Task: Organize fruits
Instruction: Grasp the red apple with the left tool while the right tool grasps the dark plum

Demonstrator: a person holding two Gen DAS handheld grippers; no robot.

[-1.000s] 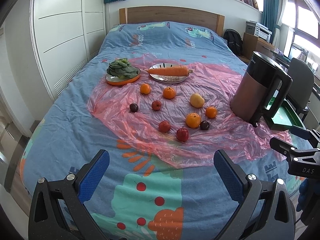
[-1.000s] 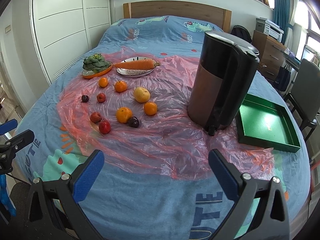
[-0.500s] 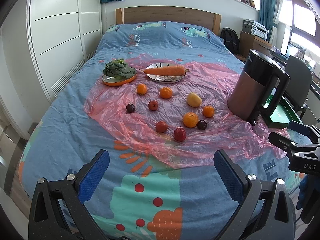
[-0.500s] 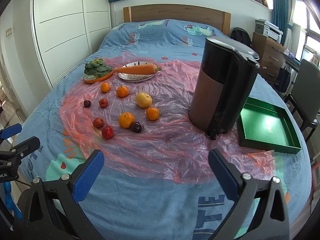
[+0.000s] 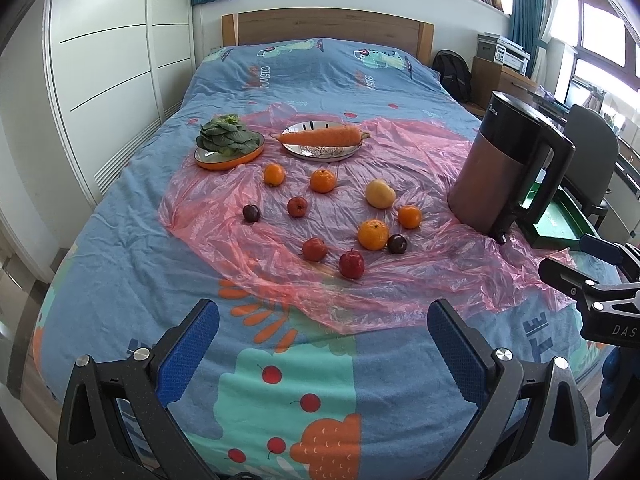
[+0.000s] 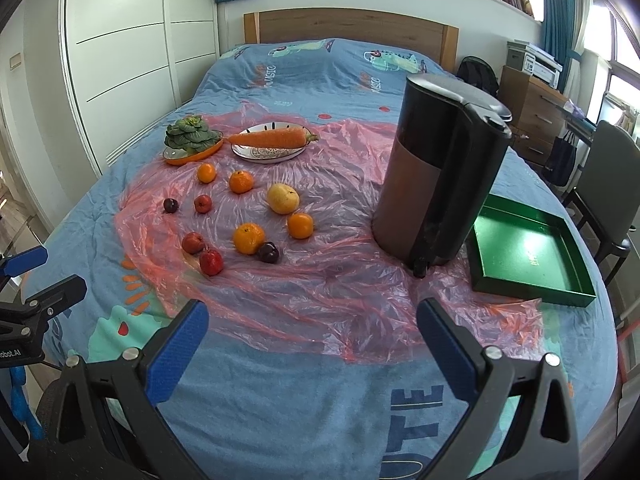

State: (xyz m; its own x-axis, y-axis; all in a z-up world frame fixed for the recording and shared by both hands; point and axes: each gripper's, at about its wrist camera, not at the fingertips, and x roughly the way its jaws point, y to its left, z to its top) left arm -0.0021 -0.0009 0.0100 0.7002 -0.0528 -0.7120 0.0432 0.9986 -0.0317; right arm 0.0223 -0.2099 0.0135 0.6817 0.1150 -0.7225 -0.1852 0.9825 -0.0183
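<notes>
Green tray holds nothing; carrot on plate; both grippers spread.

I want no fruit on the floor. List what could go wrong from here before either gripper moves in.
1. The round fruit, like the red apple, lies on a crinkled pink plastic sheet over soft bedding; a nudge could roll it away.
2. The tall kettle stands between the fruit and the green tray; a carry might tip it.
3. Dragging the sheet could shift the dark plum against the orange.
</notes>
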